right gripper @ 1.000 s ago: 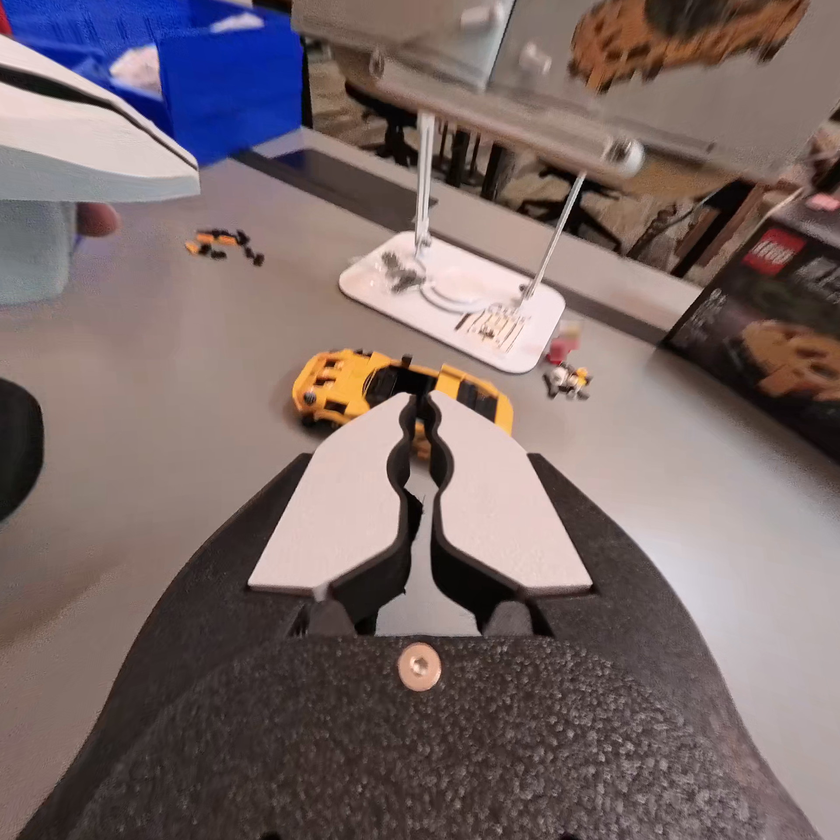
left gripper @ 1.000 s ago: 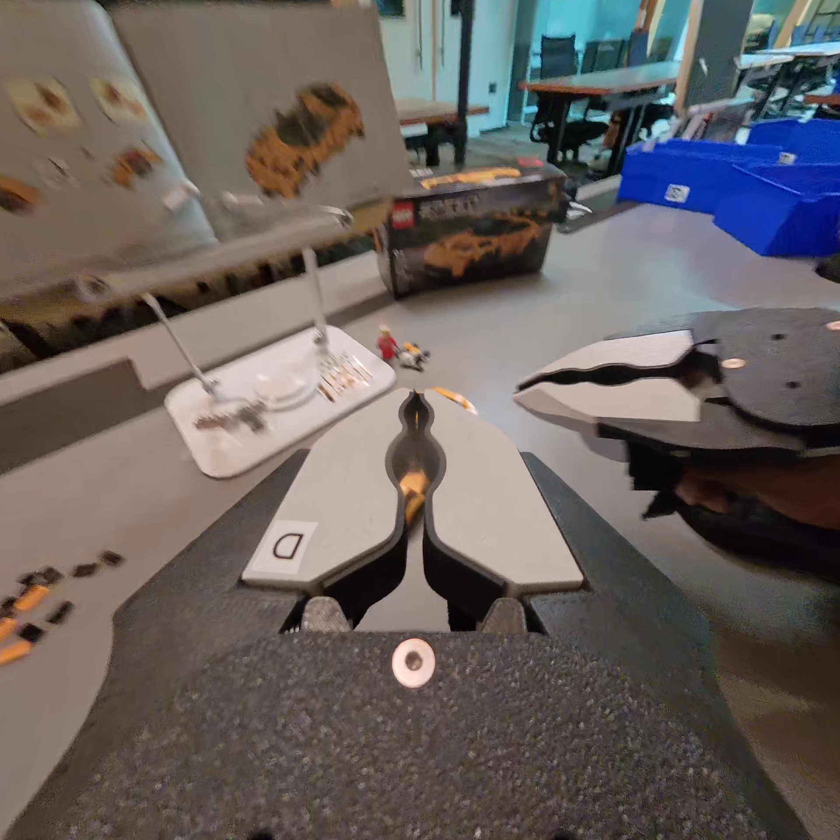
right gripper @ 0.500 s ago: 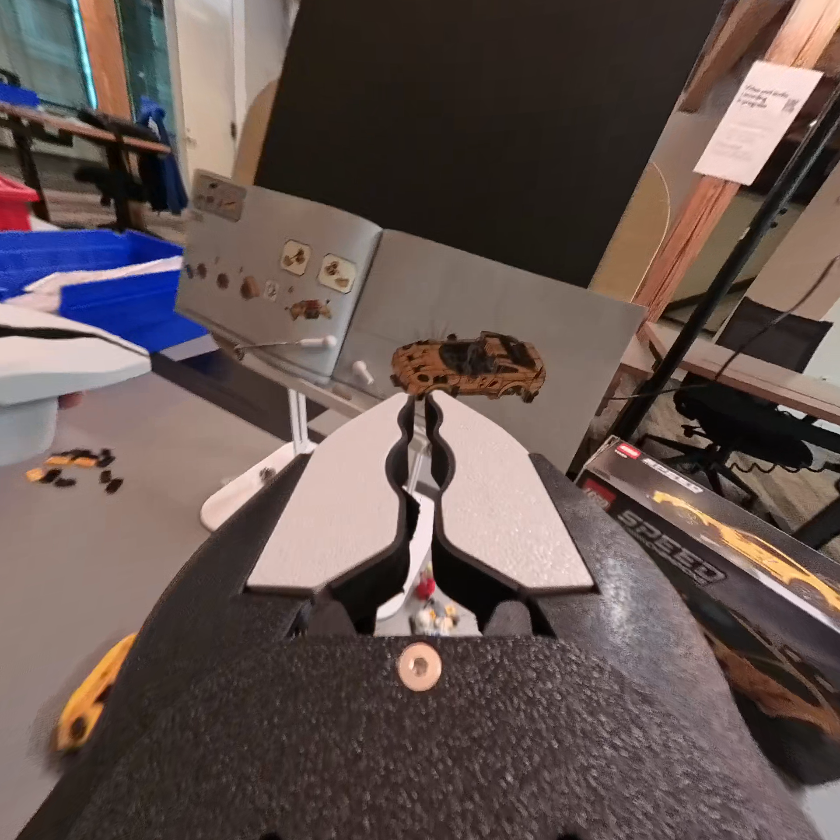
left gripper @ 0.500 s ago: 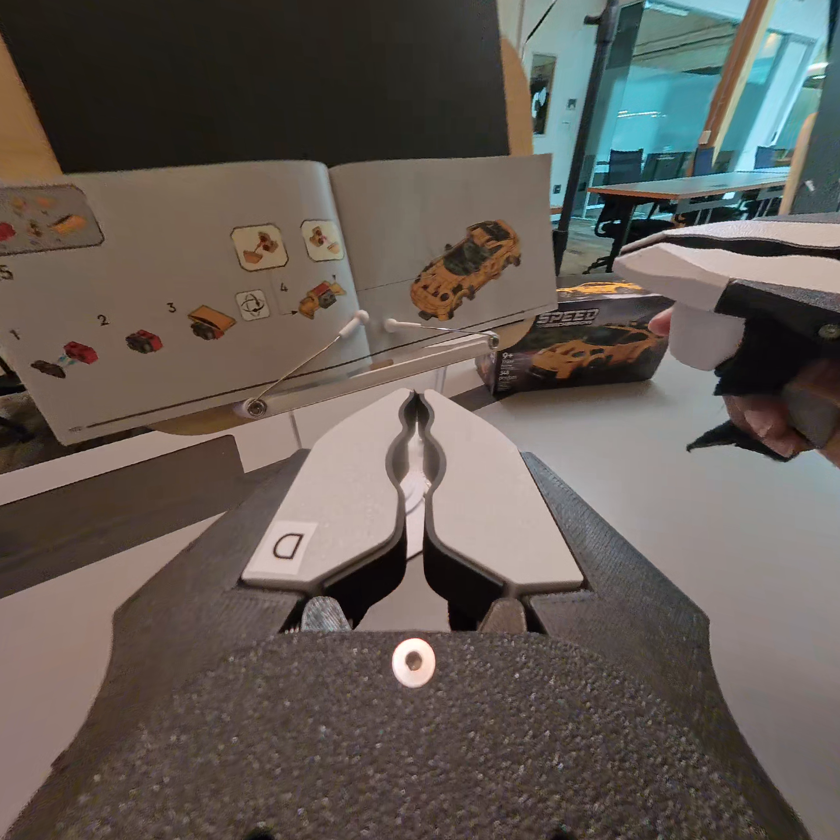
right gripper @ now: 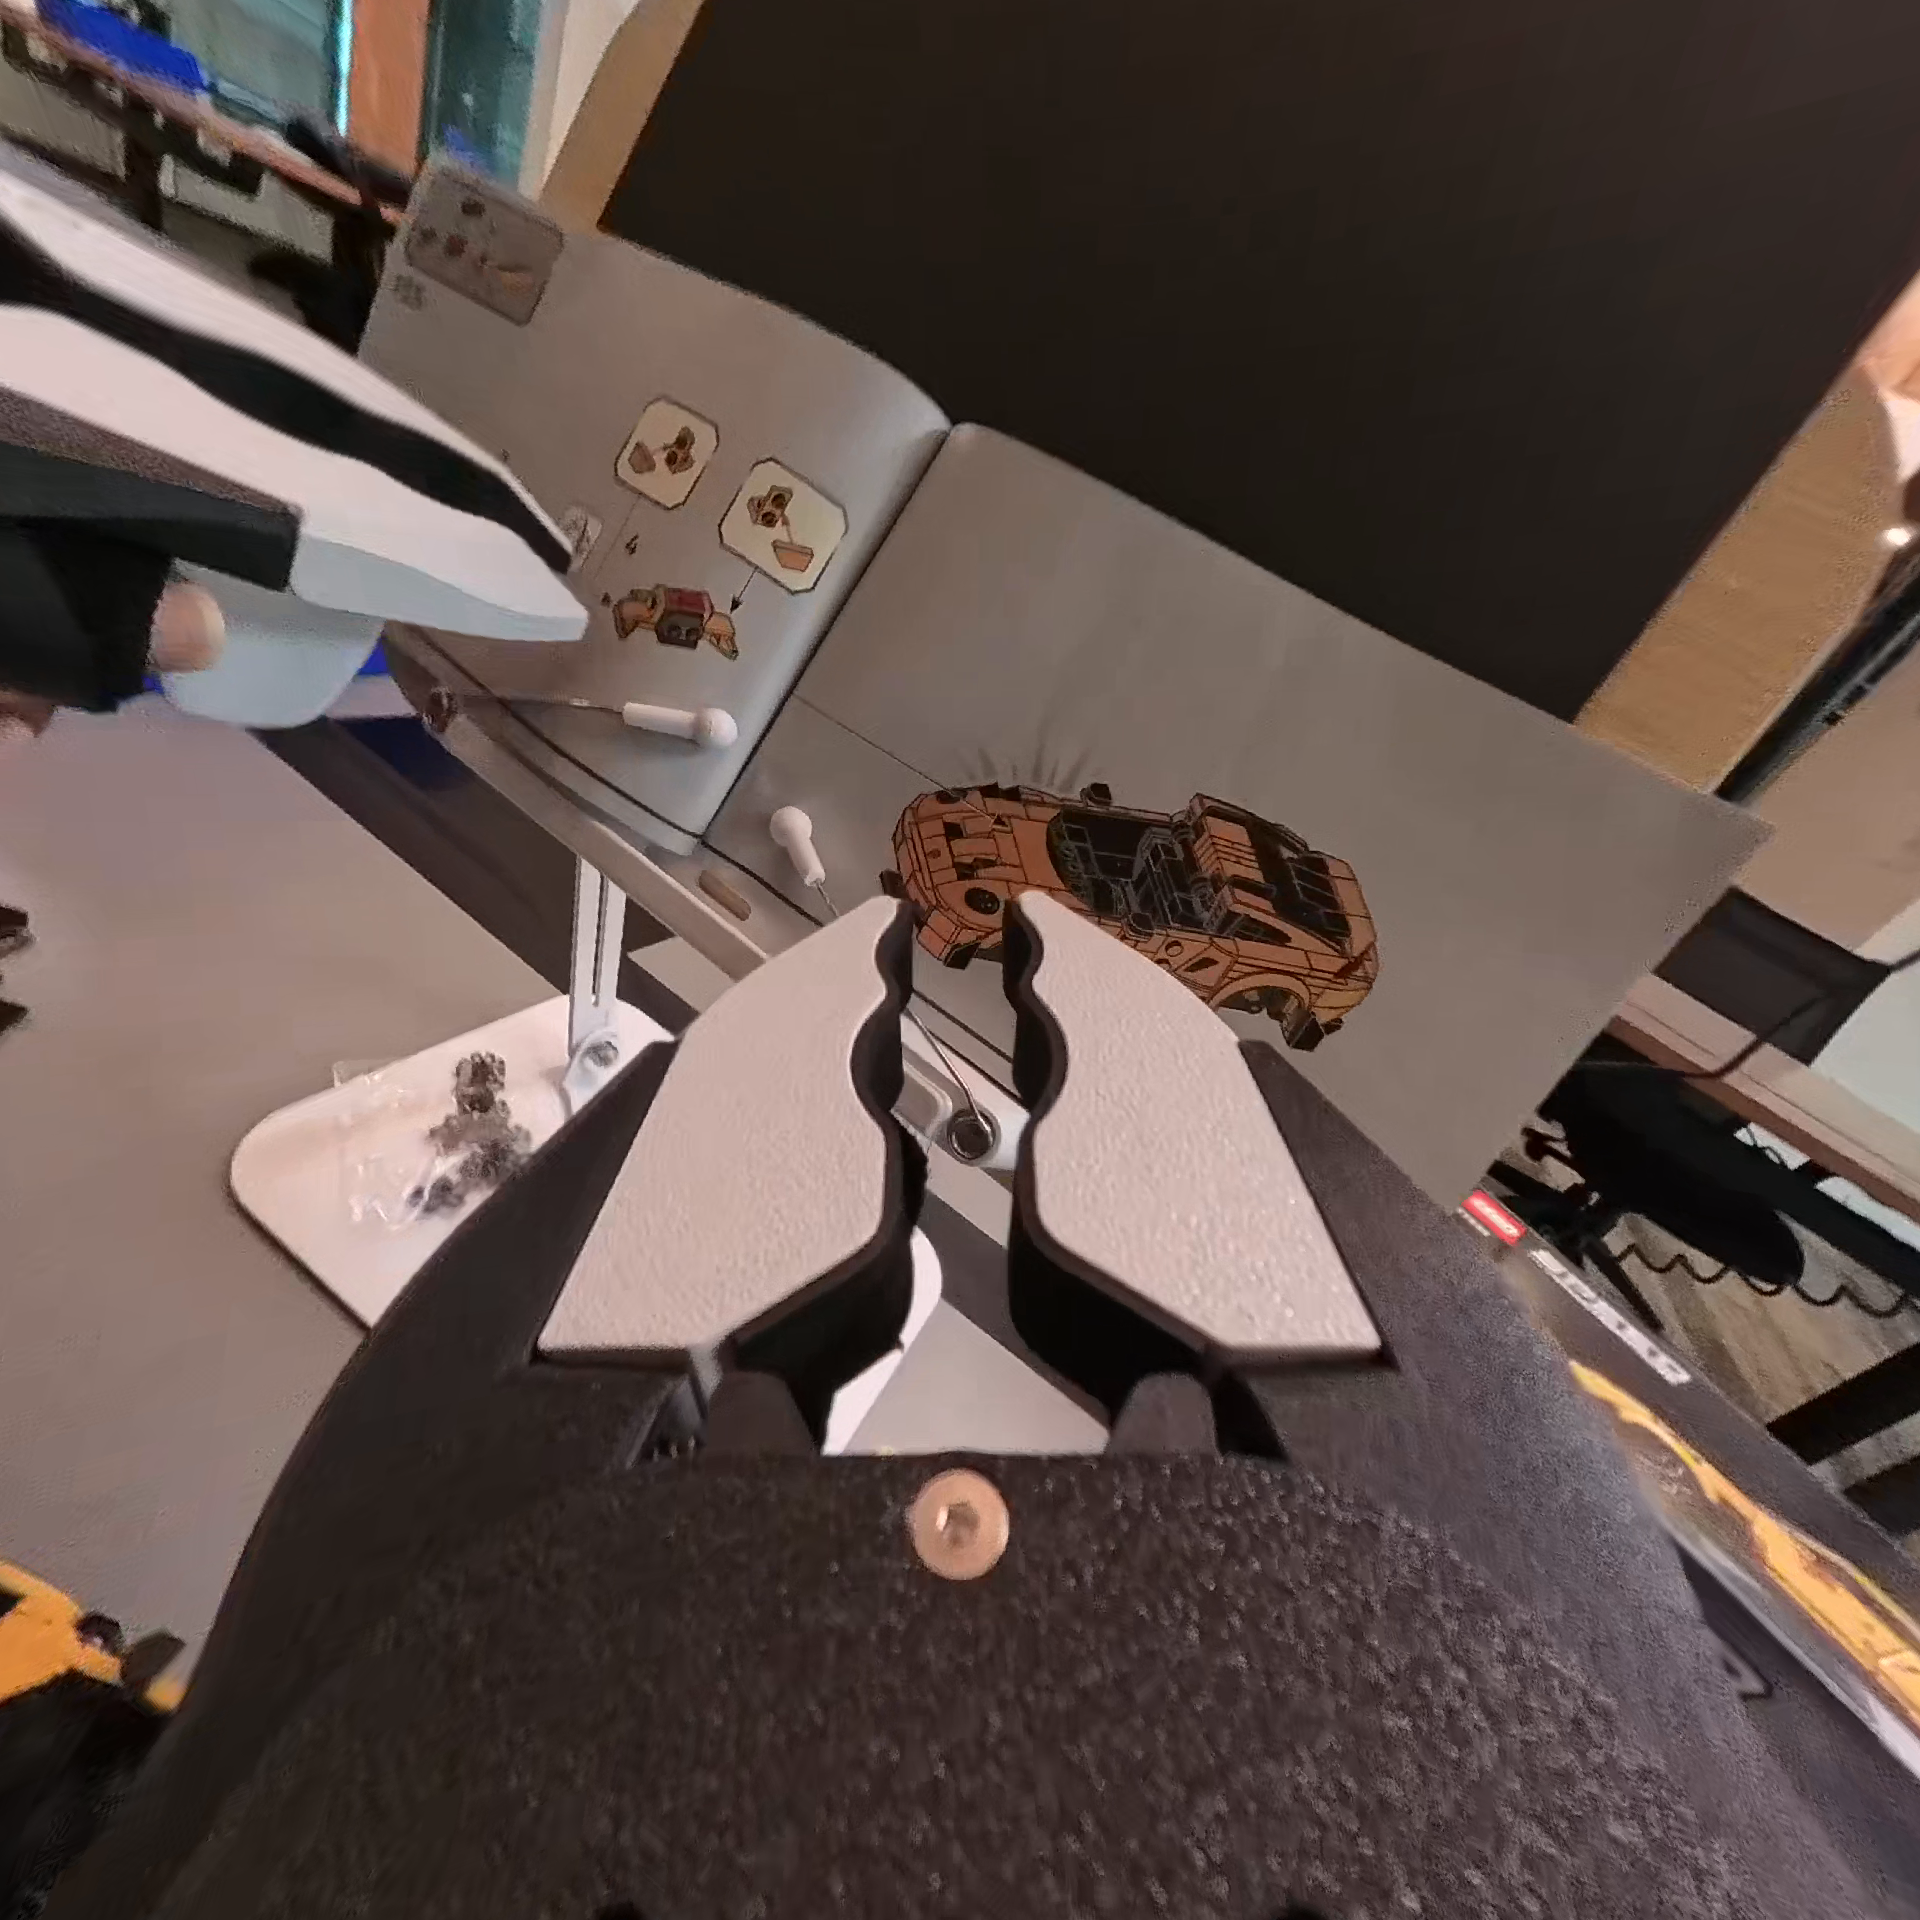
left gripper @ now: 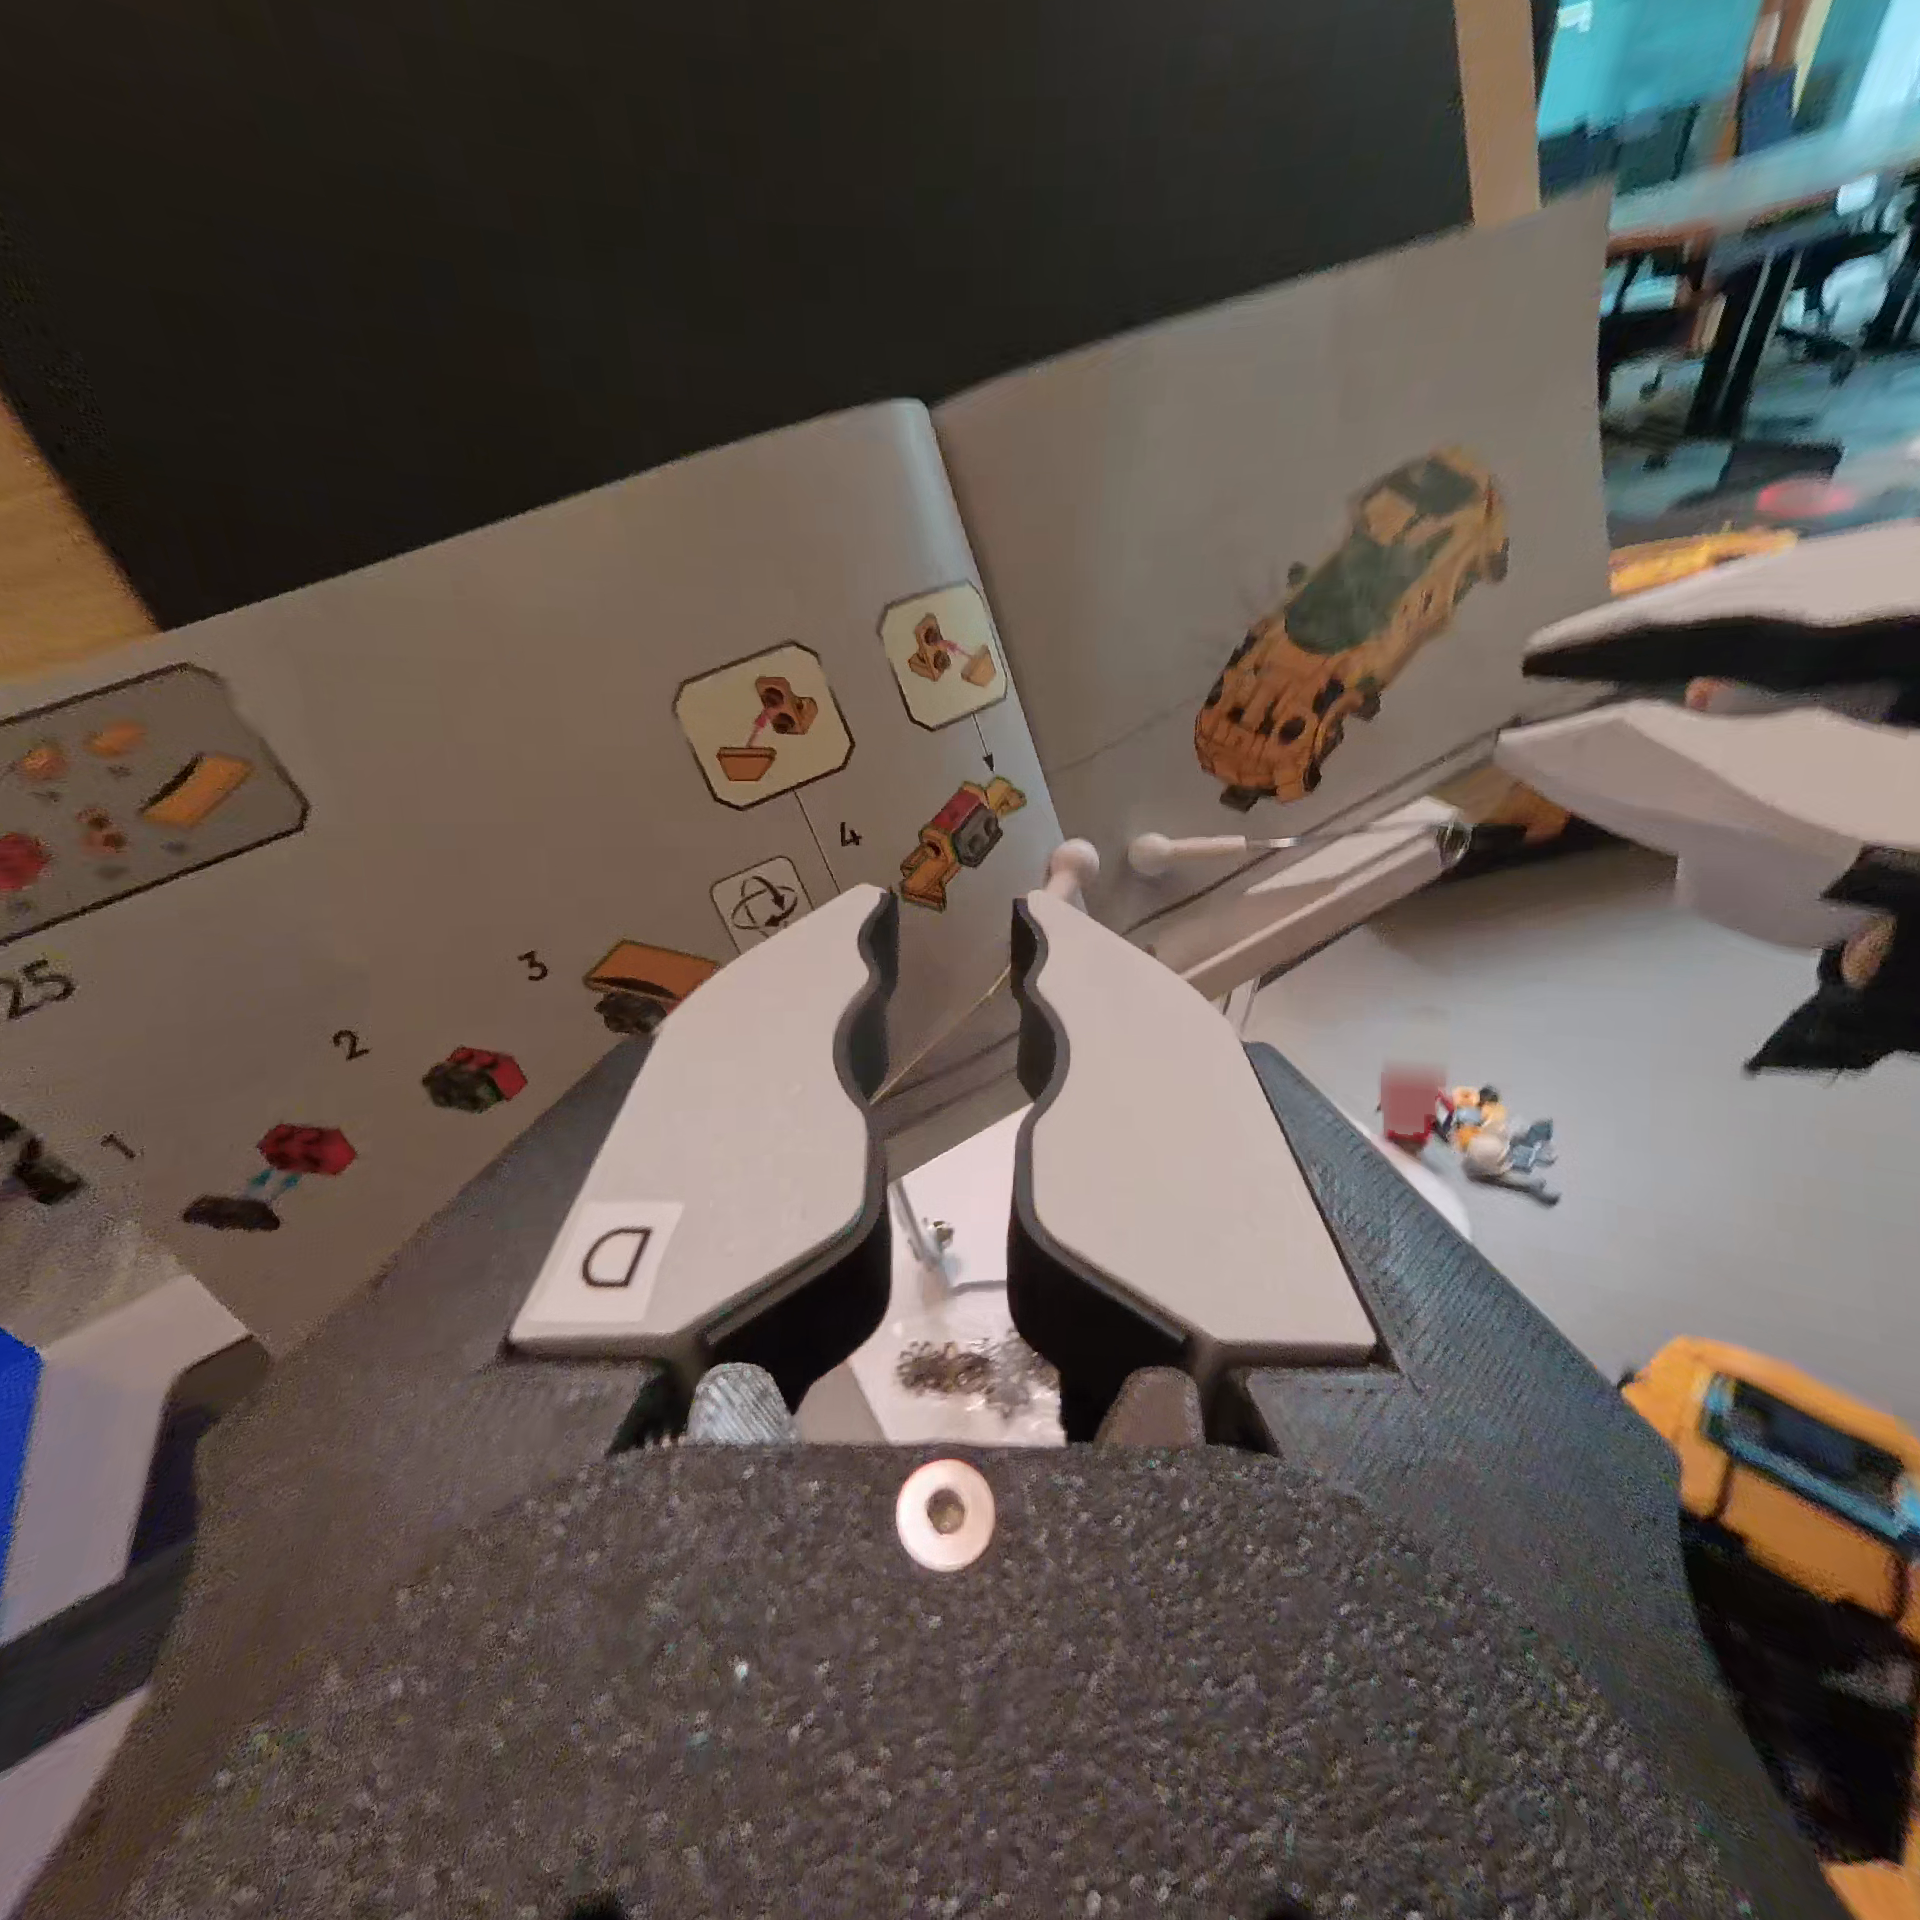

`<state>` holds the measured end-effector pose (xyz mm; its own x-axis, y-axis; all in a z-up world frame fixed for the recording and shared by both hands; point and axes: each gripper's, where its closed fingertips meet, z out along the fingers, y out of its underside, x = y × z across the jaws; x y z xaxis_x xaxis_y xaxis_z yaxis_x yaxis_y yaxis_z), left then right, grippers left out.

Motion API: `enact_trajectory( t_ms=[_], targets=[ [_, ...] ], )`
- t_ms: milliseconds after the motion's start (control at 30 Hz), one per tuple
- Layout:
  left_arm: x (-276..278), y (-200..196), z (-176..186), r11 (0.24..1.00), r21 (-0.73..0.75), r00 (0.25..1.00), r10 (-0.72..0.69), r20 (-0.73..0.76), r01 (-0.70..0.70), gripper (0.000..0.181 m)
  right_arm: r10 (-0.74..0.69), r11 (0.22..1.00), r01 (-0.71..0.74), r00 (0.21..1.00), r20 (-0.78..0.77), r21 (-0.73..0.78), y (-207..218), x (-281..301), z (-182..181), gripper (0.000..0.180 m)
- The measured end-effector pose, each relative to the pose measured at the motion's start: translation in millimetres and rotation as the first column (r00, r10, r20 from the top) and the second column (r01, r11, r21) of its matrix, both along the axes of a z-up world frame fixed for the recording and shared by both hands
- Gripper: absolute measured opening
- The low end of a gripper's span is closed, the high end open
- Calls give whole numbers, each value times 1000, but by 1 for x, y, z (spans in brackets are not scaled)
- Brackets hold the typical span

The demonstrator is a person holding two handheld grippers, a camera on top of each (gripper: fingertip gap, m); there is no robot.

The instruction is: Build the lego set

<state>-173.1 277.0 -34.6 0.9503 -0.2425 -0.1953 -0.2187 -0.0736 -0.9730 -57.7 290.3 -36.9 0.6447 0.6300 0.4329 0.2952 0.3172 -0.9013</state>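
With both my left claw [left gripper: 951, 920] and right claw [right gripper: 956, 920] parted a little and empty before the booklet [left gripper: 582, 748], and the car [left gripper: 1787, 1496] low on the table, I feared snagging a page.

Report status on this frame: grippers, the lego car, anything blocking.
Left hand-held gripper open, empty. Right hand-held gripper open, empty. Yellow lego car on table, untouched. Instruction booklet close ahead.
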Motion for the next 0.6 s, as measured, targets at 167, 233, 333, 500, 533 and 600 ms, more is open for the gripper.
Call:
enact_trajectory(
  t_ms=[167,233,333,500,533,600],
  targets=[
    [-2,3,-25,999,-51,977,-18,-211,8,28,34,998,-45,979,202,50,7,-17,-13,18],
    [-2,4,-28,999,-46,968,-16,-251,4,28,30,997,-51,956,292,66,11,-26,-15,18],
    [-5,5,-30,999,-32,963,-2,-270,-7,24,20,997,-49,921,389,65,17,-35,-19,18],
    [-6,7,-33,999,-29,956,5,-293,-14,22,50,997,-75,891,452,36,16,-40,-23,14],
    [-6,7,-33,999,-29,954,4,-298,-14,23,69,996,-86,884,463,17,14,-40,-26,14],
    [-6,7,-34,999,-31,954,3,-299,-13,24,96,995,-102,869,485,-14,13,-39,-32,14]
  ],
)
